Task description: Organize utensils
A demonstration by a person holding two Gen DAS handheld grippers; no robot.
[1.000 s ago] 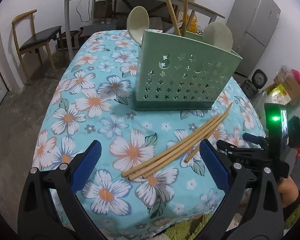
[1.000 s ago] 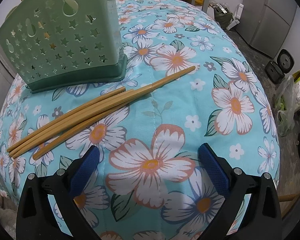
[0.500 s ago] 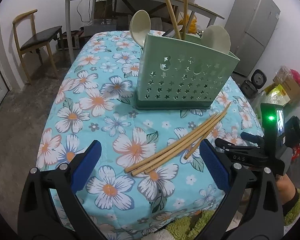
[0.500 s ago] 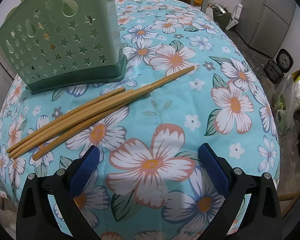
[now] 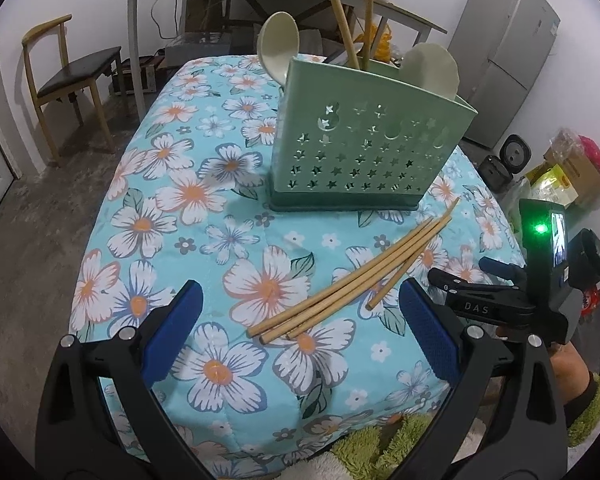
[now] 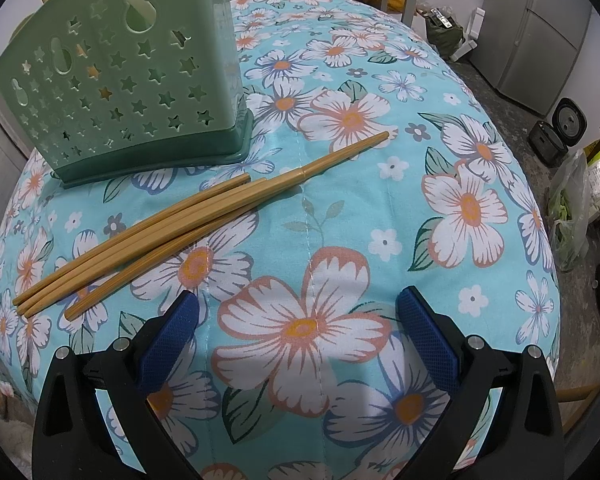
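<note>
Left wrist view: the blue-padded fingers (image 5: 180, 322) of the left gripper (image 5: 298, 320) are seen spread wide and released at the lower edge of the frame, with nothing held between them. Four bamboo chopsticks (image 5: 352, 284) are shown lying loose on the floral tablecloth (image 5: 188, 196) of the worktop, just above the right finger and running toward the upper right. A green perforated utensil holder (image 5: 364, 152) is placed upright in the upper centre; two pale spoons (image 5: 278, 46) and two upright chopsticks (image 5: 342, 20) are seen protruding from it. The right gripper (image 5: 496, 280) is visible at the right edge, its state not being readable from this view. A chair (image 5: 68, 76) is seen at the upper left and a refrigerator (image 5: 504, 52) at the upper right

Right wrist view: the fingers (image 6: 428, 336) of the right gripper (image 6: 298, 322) are likewise shown parted and empty above the cloth (image 6: 380, 208). The loose chopsticks (image 6: 172, 224) are found at centre left, near the base of the holder (image 6: 116, 88) in the upper left
</note>
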